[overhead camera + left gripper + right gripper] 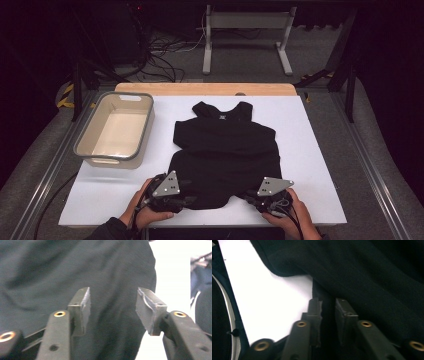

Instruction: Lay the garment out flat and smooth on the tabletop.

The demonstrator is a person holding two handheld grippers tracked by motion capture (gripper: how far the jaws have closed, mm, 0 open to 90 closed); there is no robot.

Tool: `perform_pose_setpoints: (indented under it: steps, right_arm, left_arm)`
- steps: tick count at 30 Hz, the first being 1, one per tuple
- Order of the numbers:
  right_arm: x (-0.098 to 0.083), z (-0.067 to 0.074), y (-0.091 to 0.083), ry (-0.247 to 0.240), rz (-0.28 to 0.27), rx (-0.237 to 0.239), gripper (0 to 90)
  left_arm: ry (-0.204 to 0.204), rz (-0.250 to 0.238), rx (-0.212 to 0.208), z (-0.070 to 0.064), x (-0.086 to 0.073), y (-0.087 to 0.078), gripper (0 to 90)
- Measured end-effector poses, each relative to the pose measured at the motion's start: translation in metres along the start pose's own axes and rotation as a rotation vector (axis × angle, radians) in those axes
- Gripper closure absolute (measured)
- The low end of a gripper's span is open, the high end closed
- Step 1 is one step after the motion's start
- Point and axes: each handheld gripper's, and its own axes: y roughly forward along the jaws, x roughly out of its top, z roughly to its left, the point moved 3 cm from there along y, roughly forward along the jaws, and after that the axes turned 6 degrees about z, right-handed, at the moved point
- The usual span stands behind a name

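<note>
While the grey plastic rectangular tub (114,131) sits at the left of the white tabletop (310,150), clear of the clothing, the black sleeveless fabric top (225,150) lies spread across the middle of the table, neckline toward the far edge and hem toward the person. At its near left corner, the left gripper (186,191) is held in the person's left hand (145,210), pointing in over the hem. In the left gripper view its jaws stand well apart, released, with the dark cloth (100,277) lying under and beyond them and no fold pinched between the pads (85,310). At the near right corner, the right gripper (250,196) sits in the right hand (295,212). In the right gripper view its jaws are drawn narrow and clench a thin edge of the black top (328,315) between the pads (317,312), with white table showing to the left of that hem
</note>
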Motion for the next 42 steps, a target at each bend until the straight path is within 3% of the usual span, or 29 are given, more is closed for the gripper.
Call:
perform_pose_setpoints:
  steps: [2, 5, 8, 11, 15, 18, 21, 30, 34, 38, 42]
  right_arm:
    - [0.000, -0.001, 0.000, -0.002, 0.004, -0.020, 84.8]
    - [-0.001, -0.001, -0.001, -0.014, 0.002, -0.025, 86.3]
    - [-0.001, -0.003, -0.003, -0.014, 0.007, -0.023, 86.6]
    - [-0.004, -0.005, -0.008, -0.011, 0.009, -0.019, 86.7]
    - [-0.008, -0.005, -0.018, -0.013, -0.018, 0.005, 86.8]
    - [-0.009, 0.000, -0.029, -0.038, -0.031, 0.001, 86.8]
    - [-0.013, 0.004, -0.037, -0.032, -0.051, 0.012, 86.8]
    - [-0.023, 0.020, -0.059, -0.055, -0.084, 0.056, 86.9]
    - [-0.024, 0.029, -0.063, -0.083, -0.066, 0.067, 86.9]
    - [-0.029, 0.036, -0.067, -0.088, -0.061, 0.088, 86.8]
    - [-0.034, 0.046, -0.069, -0.111, -0.036, 0.141, 85.8]
  left_arm:
    - [-0.003, 0.027, 0.001, -0.002, 0.000, 0.005, 45.4]
    - [-0.008, 0.063, 0.003, -0.001, -0.002, 0.011, 52.4]
    - [-0.067, 0.040, -0.048, 0.005, -0.004, 0.014, 62.7]
    - [-0.082, 0.041, -0.039, 0.008, -0.004, 0.014, 78.9]
    - [-0.087, 0.040, -0.049, 0.011, -0.004, 0.013, 88.2]
    - [-0.073, 0.048, -0.046, 0.010, -0.003, 0.012, 89.8]
    - [-0.047, 0.043, -0.055, 0.008, -0.002, 0.008, 90.0]
    - [-0.032, -0.001, -0.087, -0.003, -0.006, -0.012, 90.0]
    - [0.016, 0.005, -0.097, -0.015, -0.006, -0.019, 90.0]
    - [0.029, 0.006, -0.117, -0.032, -0.010, -0.026, 90.0]
    - [0.027, 0.012, -0.132, -0.050, -0.018, -0.034, 90.0]
